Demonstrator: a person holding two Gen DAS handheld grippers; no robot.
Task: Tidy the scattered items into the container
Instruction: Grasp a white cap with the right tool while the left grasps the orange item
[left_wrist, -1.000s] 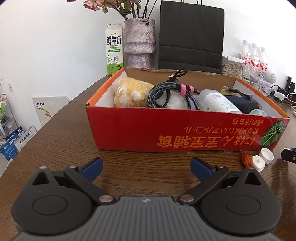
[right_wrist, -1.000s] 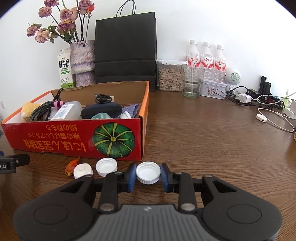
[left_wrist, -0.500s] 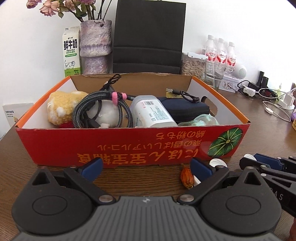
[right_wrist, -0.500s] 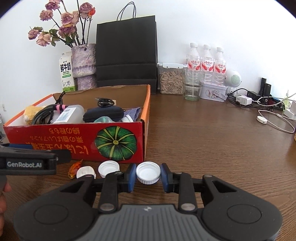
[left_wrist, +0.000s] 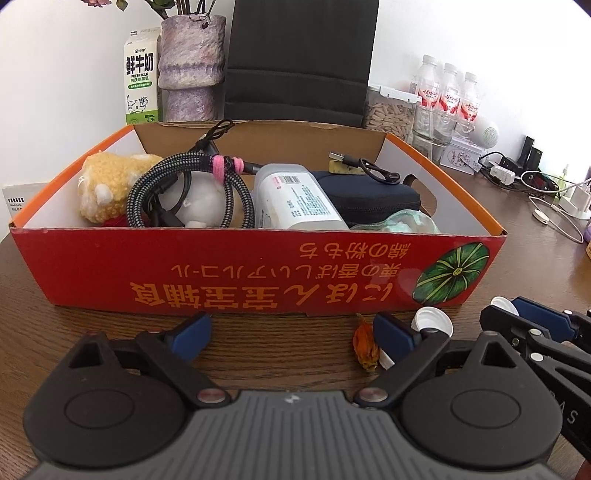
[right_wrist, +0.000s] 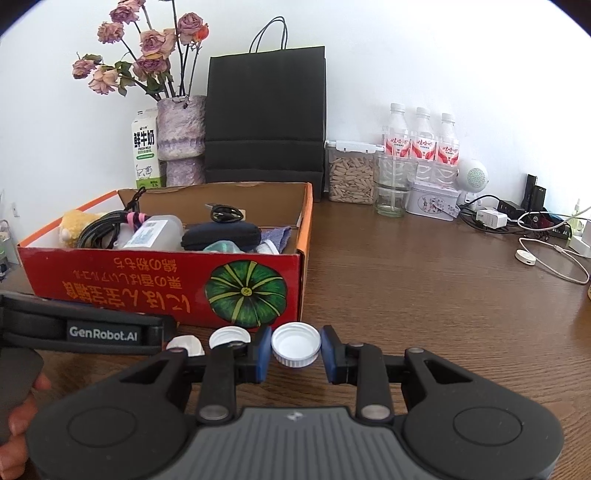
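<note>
The red cardboard box (left_wrist: 258, 273) (right_wrist: 122, 288) holds a plush toy, a cable coil, a white bottle and a dark case. My right gripper (right_wrist: 295, 349) is shut on a white bottle cap (right_wrist: 295, 343), raised a little in front of the box's pumpkin corner. Two more white caps (right_wrist: 229, 336) (right_wrist: 186, 345) lie on the table left of it. My left gripper (left_wrist: 291, 334) is open and empty just before the box's front wall. An orange dried flower (left_wrist: 365, 349) lies by its right finger (left_wrist: 393, 332), with a white cap (left_wrist: 432, 323) behind it.
Behind the box stand a milk carton (right_wrist: 146, 147), a vase of dried roses (right_wrist: 181, 140) and a black paper bag (right_wrist: 266, 114). Right of them are a seed jar (right_wrist: 351, 173), a glass, water bottles (right_wrist: 421, 144), a tin, chargers and cables (right_wrist: 554, 254).
My left gripper has swung right and closer to the box front, bringing the dried flower and caps beside its right finger. My right gripper has lifted slightly with the cap still held.
</note>
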